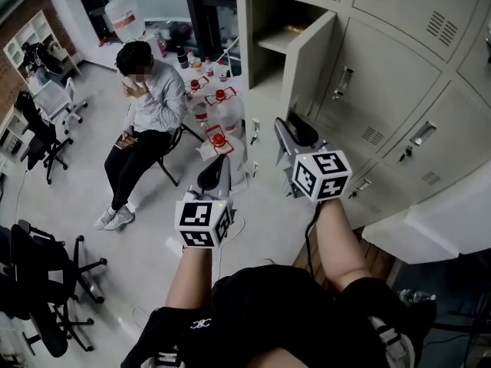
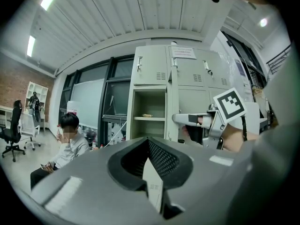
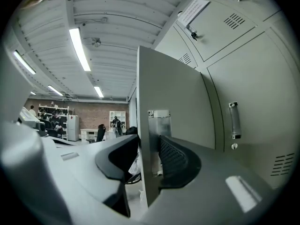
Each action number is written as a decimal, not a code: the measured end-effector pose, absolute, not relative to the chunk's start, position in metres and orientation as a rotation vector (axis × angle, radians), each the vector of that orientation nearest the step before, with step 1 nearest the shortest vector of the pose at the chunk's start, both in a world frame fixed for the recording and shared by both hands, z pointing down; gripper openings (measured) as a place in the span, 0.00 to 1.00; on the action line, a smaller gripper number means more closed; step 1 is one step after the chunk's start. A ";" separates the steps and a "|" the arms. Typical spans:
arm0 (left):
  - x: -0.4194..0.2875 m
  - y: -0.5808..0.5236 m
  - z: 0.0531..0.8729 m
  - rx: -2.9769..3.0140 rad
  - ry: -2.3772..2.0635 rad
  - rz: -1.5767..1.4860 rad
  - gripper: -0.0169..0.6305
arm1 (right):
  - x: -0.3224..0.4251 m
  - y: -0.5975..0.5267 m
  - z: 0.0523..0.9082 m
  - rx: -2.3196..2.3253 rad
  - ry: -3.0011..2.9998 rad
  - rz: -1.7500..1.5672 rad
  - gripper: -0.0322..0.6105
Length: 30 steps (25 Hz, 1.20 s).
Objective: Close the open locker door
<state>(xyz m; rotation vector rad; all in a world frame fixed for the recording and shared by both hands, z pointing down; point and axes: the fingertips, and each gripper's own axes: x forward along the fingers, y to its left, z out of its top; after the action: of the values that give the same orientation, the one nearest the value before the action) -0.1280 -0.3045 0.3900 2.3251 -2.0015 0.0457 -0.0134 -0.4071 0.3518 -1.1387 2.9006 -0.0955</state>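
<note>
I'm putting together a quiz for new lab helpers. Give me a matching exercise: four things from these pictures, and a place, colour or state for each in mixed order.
Things:
1. locker door
2. right hand-held gripper
3. person
4. jugs

States:
A. seated, in a grey top
B. red-capped
C. swung open
D. has the door's edge between its jaws

Pairs: 1-C; 2-D; 3-A; 4-B
</note>
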 end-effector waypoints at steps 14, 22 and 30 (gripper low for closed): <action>-0.139 -0.310 0.391 2.219 -2.115 0.032 0.03 | -0.046 -0.422 0.353 -1.031 3.004 -0.064 0.26; -0.156 -0.308 0.382 2.197 -2.186 0.055 0.03 | -0.071 -0.436 0.353 -1.000 3.049 -0.068 0.24; -0.193 -0.314 0.385 2.162 -2.213 0.051 0.03 | -0.100 -0.459 0.351 -1.022 3.036 -0.097 0.24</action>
<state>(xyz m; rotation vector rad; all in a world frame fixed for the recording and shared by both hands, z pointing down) -0.1927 -0.3138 0.3851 2.1624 -2.2134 0.0506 -0.1004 -0.4593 0.3514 -1.0220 3.0361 -0.0971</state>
